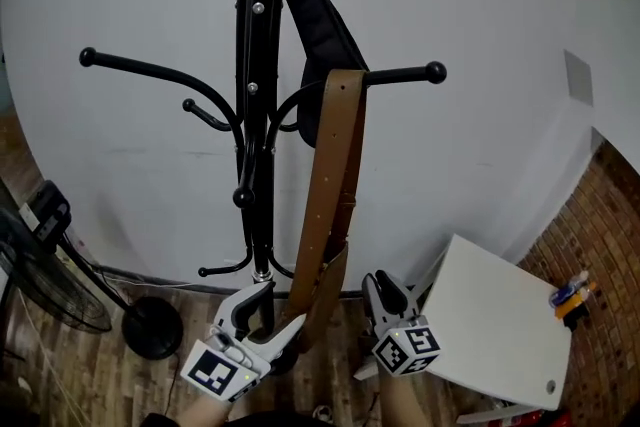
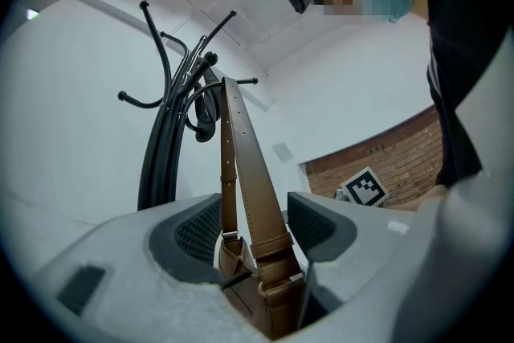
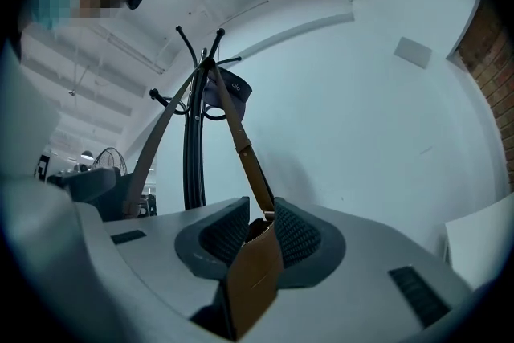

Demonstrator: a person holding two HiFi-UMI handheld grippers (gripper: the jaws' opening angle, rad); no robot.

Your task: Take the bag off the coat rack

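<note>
Snag risk: left gripper (image 1: 272,311) and right gripper (image 1: 384,289) pinch the bag (image 1: 328,277); strap (image 1: 335,155) above them may catch the hook knob (image 1: 435,72).

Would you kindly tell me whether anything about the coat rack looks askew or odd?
Only the bag: held in the left hand-held gripper and the right hand-held gripper, it is pulled away from the coat rack, so its strap slants from the hook rather than hanging straight. Nothing looks damaged.
</note>
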